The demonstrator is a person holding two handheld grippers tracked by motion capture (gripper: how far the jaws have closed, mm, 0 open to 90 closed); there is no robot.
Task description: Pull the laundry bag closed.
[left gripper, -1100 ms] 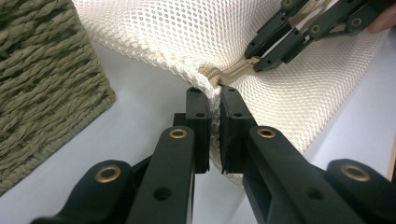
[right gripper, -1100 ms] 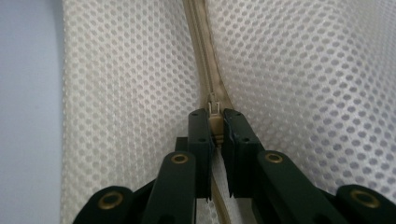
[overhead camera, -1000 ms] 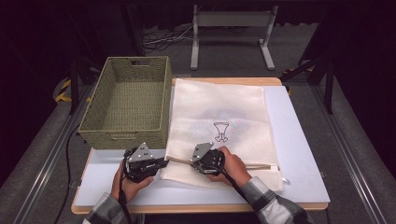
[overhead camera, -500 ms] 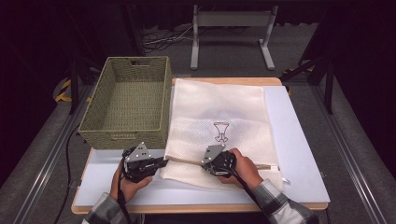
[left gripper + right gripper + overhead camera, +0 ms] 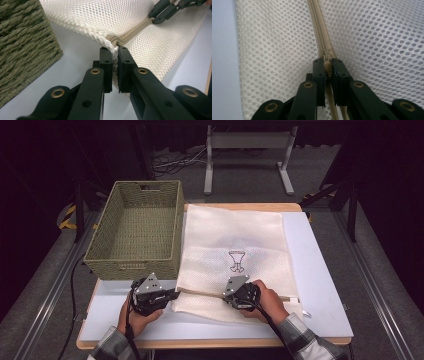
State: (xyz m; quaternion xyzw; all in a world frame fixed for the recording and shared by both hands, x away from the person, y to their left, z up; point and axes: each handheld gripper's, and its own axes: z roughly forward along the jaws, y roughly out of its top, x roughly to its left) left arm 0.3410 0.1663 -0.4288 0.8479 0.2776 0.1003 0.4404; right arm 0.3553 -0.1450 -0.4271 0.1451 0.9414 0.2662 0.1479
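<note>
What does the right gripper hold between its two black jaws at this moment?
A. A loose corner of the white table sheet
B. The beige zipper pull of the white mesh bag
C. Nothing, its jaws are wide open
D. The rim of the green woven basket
B: in the right gripper view, the right gripper has its jaws closed on the beige zipper pull of the white mesh bag.

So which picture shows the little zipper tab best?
The right gripper view: the zipper tab sits close up, pinched between the right gripper jaws, on the mesh bag. In the left gripper view it is far off and hidden by the right gripper. In the high view it is too small to make out.
</note>
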